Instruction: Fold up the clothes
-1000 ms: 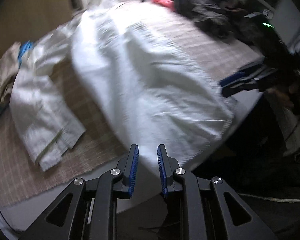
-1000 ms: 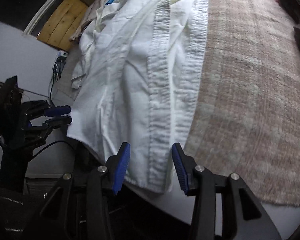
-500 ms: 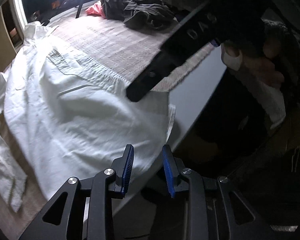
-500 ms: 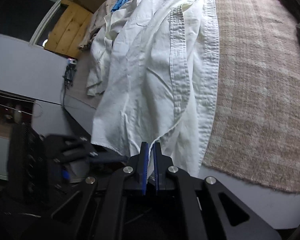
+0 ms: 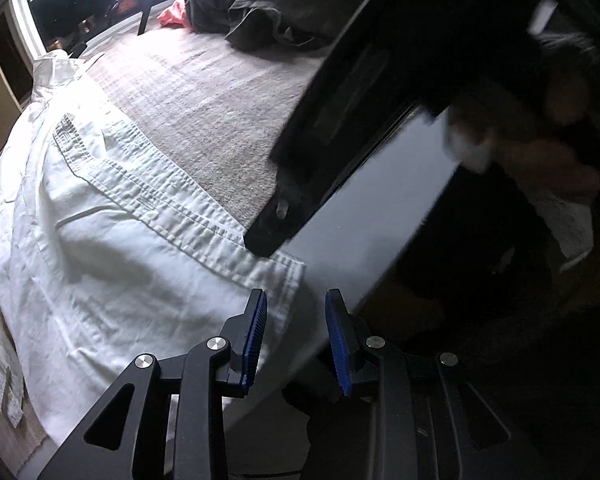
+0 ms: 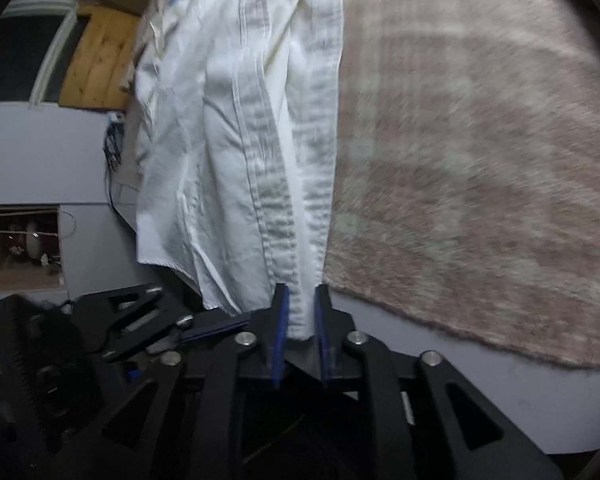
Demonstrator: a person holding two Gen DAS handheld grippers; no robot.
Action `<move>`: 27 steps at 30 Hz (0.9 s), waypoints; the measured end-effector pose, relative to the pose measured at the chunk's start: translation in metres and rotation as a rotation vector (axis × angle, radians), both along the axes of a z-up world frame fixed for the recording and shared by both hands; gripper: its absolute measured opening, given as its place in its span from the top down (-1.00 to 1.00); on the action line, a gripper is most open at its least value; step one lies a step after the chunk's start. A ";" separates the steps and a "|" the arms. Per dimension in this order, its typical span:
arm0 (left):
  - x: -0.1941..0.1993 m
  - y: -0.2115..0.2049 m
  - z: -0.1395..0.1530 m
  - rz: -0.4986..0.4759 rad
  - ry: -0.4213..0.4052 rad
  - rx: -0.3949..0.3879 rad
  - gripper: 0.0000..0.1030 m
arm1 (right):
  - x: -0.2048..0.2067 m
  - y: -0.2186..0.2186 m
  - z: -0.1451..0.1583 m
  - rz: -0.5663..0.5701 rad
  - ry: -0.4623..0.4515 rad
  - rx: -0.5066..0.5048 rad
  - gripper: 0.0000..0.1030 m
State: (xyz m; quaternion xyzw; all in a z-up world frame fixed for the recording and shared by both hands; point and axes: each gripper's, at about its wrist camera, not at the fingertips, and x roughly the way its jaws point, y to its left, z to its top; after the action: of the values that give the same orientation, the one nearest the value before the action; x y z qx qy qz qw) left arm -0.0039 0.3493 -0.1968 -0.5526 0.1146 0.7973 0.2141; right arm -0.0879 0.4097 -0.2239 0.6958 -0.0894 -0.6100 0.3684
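We note the right tongs point(image 6: 300, 328), pinched tight half a second ago, now stand slightly apart around the hem of the white shirt point(image 5: 112, 240); whether they grip is unclear. Left tongs point(image 5: 296, 336) are apart at the shirt's corner. The shirt lies spread on the mat point(image 5: 204, 104), unfolded.

Dim, motion blur, fisheye-warped edges.

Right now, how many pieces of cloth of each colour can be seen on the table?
White: 1, the shirt
Dark: 1, the heap
Pink: 1, the cloth
Beige: 1, the mat
Total: 4
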 end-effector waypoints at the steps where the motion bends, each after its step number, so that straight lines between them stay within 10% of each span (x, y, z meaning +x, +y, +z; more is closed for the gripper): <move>1: -0.003 0.003 -0.002 0.006 0.000 -0.009 0.44 | -0.001 0.006 0.005 -0.008 0.009 -0.012 0.50; 5: -0.013 0.006 -0.008 0.026 0.003 -0.038 0.46 | -0.006 0.028 0.020 -0.038 0.036 -0.050 0.44; 8: -0.019 -0.004 -0.007 0.069 -0.011 0.005 0.94 | -0.009 0.039 0.023 -0.062 0.042 -0.063 0.44; 18: -0.006 -0.044 0.035 0.194 -0.008 0.184 0.97 | -0.015 0.035 0.022 0.002 0.089 -0.080 0.44; 27: 0.026 -0.091 0.139 0.276 0.189 0.252 0.97 | -0.013 0.010 0.019 0.046 0.180 -0.028 0.36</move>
State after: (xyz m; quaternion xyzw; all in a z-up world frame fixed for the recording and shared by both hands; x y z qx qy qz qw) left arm 0.0225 0.2582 -0.0583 -0.4547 -0.0431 0.8754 0.1584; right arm -0.1012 0.4194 -0.2049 0.6349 -0.0484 -0.6602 0.3984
